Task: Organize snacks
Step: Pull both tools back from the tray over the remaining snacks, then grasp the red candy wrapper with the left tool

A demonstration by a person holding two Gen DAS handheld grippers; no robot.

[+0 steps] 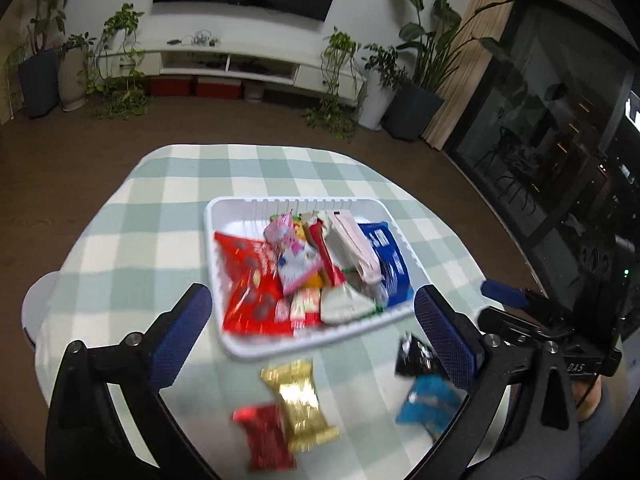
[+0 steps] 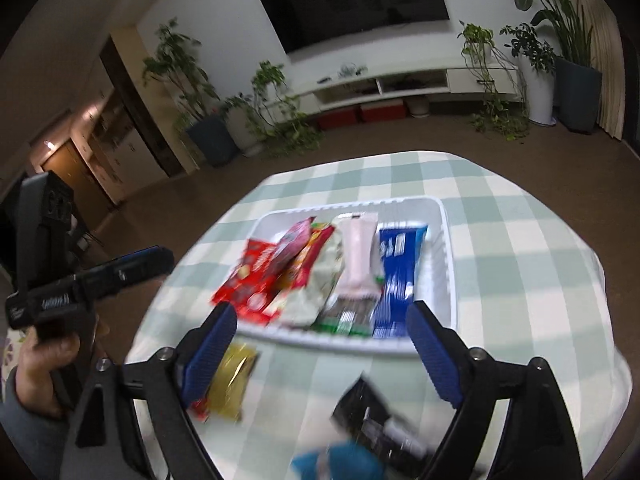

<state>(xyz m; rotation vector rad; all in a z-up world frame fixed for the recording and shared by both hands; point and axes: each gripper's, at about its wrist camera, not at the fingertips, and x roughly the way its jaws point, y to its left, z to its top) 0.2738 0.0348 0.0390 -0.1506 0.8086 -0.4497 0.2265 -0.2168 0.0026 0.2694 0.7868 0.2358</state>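
Both the left gripper (image 1: 312, 320) and the right gripper (image 2: 320, 344) stand wide with nothing between the pads. The white tray (image 1: 212, 240) sits mid-table, already crowded with packets. Four wrappers lie loose on the checked cloth (image 1: 168, 200) at the tray's 6 o'clock: gold packet (image 1: 298, 404), red packet (image 1: 266, 436), black packet (image 1: 414, 354), blue packet (image 1: 428, 400). All look light, crinkly and slippery; I'd pinch across the flat sealed end, not the puffed middle

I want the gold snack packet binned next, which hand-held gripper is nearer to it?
Left. The gold packet lies between the left hand-held gripper's open fingers; it sits outside the right hand-held gripper's left finger.
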